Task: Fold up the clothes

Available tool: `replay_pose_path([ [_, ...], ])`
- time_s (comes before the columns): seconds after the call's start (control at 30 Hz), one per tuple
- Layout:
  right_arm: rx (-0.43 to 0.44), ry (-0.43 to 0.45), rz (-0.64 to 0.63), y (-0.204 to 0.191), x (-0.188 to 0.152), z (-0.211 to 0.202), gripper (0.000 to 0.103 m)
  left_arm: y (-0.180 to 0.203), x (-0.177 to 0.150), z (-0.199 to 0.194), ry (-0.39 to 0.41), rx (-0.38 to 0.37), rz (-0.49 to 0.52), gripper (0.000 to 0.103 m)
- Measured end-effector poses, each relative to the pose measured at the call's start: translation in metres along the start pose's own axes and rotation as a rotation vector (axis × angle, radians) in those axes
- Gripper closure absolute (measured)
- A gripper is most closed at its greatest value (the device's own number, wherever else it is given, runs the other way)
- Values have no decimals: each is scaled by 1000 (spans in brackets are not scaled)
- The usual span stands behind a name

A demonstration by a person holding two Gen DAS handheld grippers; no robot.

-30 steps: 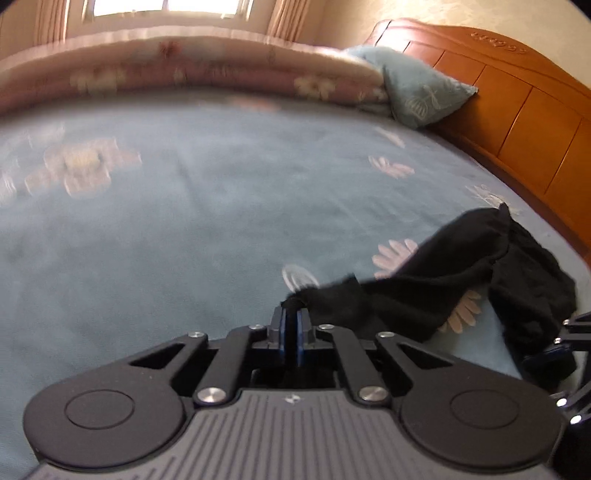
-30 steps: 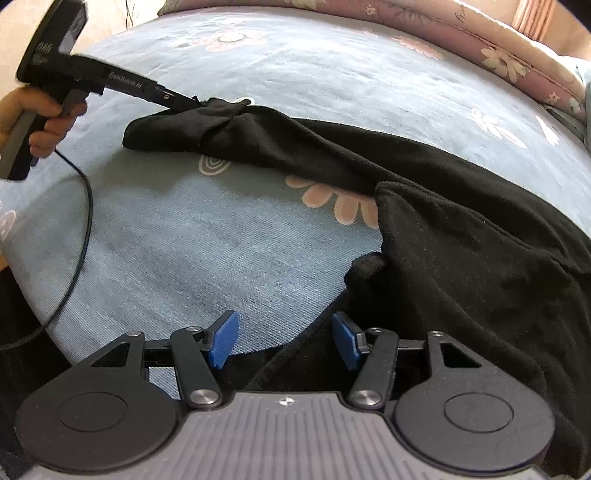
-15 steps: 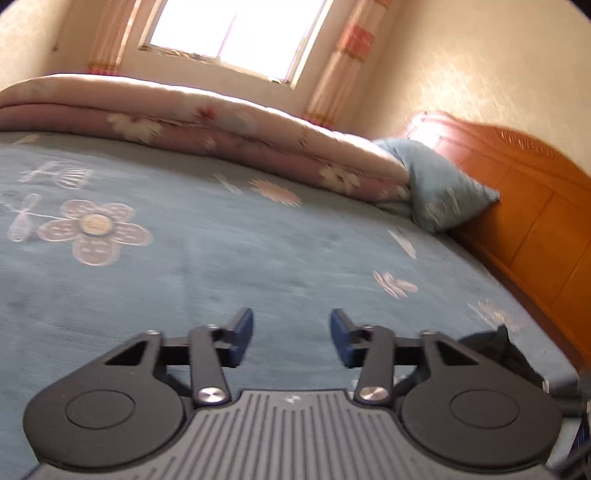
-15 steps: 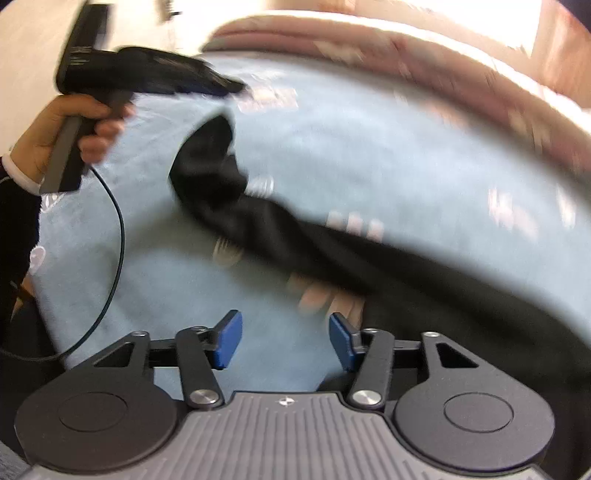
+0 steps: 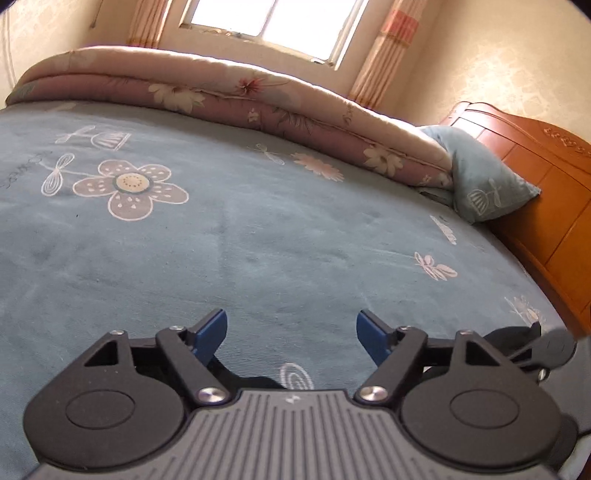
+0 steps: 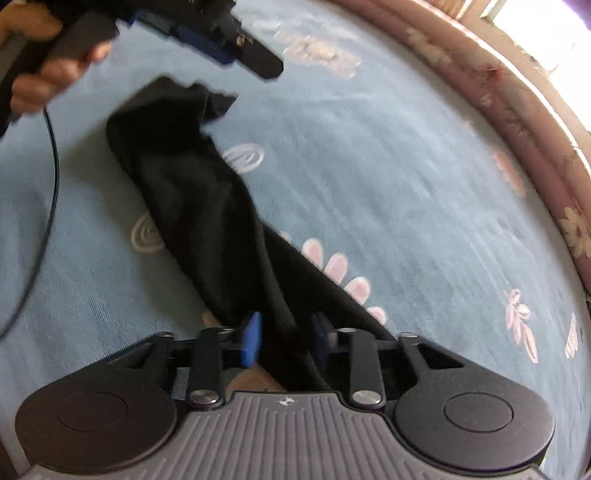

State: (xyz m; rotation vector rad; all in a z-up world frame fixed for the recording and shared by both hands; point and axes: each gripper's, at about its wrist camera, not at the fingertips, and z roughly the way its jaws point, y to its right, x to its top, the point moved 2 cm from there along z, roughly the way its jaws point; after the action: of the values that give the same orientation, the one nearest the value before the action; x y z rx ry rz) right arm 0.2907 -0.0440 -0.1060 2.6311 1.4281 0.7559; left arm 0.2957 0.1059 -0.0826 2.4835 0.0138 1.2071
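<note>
Black garment (image 6: 192, 206) lies rumpled, unfolded; right gripper (image 6: 284, 338) spread, straddling cloth; left gripper (image 5: 291, 332) spread, empty above it.

One black garment (image 6: 192, 192), two grippers, one folded quilt (image 5: 229, 96), one pillow (image 5: 484, 184), one window (image 5: 273, 22)

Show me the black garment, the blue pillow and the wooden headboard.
black garment (image 6: 192, 206): right wrist view, middle of the cloth.
blue pillow (image 5: 484, 181): left wrist view, its front face.
wooden headboard (image 5: 546, 192): left wrist view, a panel.
</note>
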Motion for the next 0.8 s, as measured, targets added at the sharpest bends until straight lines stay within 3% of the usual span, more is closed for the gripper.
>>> replay_pose_path([
  [0.2, -80, 25, -40, 16, 20, -9, 99, -15, -4, 3, 7, -12, -37, 25],
  [0.4, -204, 67, -39, 56, 64, 0, 99, -26, -3, 0, 32, -14, -55, 21],
  [0.53, -260, 79, -16, 85, 92, 20, 99, -33, -3, -2, 46, -14, -67, 21],
  [0.8, -313, 46, 6, 124, 117, 70, 99, -33, -8, 14, -3, 11, -59, 21],
])
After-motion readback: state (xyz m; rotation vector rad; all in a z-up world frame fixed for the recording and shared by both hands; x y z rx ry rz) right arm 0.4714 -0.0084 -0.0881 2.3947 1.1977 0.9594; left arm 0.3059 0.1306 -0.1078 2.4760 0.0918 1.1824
